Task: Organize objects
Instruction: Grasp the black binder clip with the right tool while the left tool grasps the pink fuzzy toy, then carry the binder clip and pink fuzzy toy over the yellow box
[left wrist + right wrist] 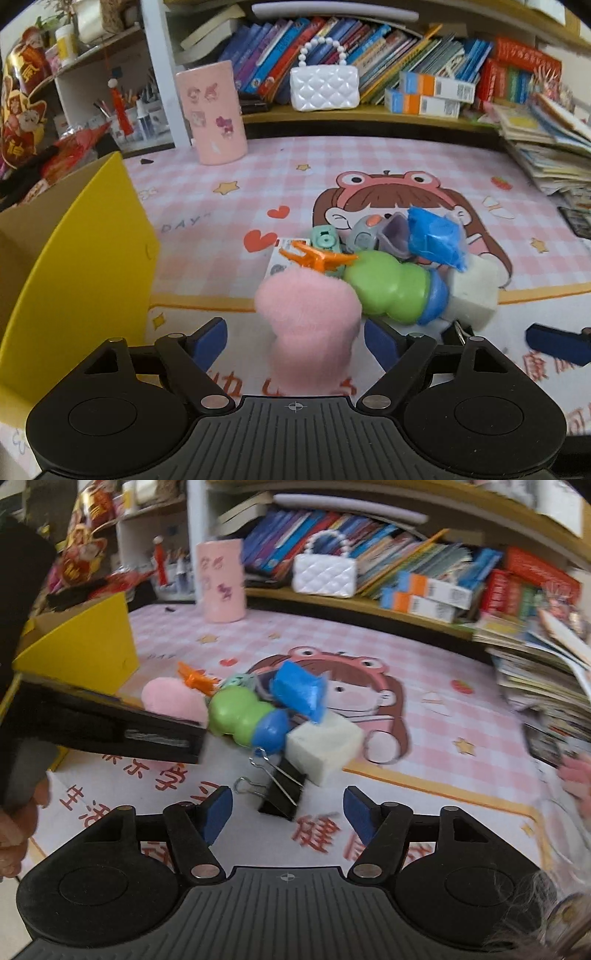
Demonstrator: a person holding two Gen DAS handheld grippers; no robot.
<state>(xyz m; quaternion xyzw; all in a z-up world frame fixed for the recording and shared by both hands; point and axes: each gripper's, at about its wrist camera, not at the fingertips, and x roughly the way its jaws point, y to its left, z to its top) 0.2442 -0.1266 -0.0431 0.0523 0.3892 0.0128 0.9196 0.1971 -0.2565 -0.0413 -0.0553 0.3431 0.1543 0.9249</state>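
Note:
A pile of small objects lies on the pink checked mat [369, 162]: a pink fluffy toy [308, 314], a green gourd-shaped bottle with a blue cap [388, 286], an orange hair clip [314, 258], a blue packet [434, 238], a white foam block [472, 291], a grey toy [369, 230]. My left gripper [295, 343] is open, its fingers either side of the pink toy. My right gripper [288, 812] is open around a black binder clip [282, 792]. The pile also shows in the right wrist view, with the pink toy [173, 699] and green bottle [240, 716].
A yellow cardboard box [74, 266] stands open at the left. A pink cup [214, 110] and a white quilted purse [325, 86] stand at the back by a shelf of books [369, 44]. Stacked magazines [546, 147] fill the right side.

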